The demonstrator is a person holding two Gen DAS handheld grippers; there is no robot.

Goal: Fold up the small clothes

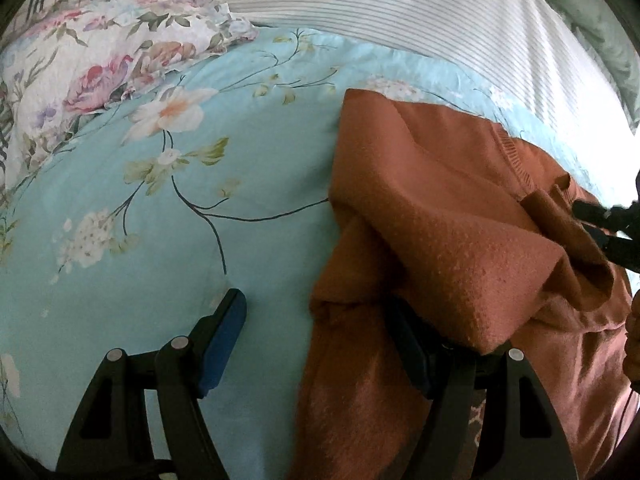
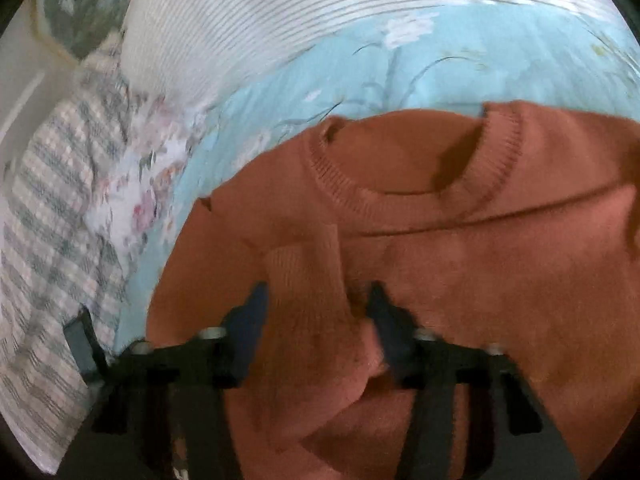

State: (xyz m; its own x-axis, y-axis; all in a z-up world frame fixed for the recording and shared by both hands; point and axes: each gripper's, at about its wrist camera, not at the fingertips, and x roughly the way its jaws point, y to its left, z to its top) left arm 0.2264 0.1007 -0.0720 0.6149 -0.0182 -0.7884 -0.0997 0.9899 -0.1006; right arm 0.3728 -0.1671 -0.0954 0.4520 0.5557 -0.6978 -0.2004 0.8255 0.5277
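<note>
Rust-orange knit sweater (image 2: 460, 264) lies on blue floral bedsheet (image 1: 120, 272), collar far side. Right gripper (image 2: 316, 320) narrowed onto ribbed sleeve cuff (image 2: 304, 276), likely for folding inward. Left gripper (image 1: 320, 332) wide, straddling sweater's edge, gripping nothing.

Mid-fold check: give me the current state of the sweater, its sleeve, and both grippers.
Orange sweater: lying on the blue floral bedsheet, neckline away from the right camera, partly folded.
Sleeve: bunched between the right gripper's fingers.
Right gripper: closed on the sleeve.
Left gripper: open, one finger on the bare sheet, the other under a sweater fold.
</note>
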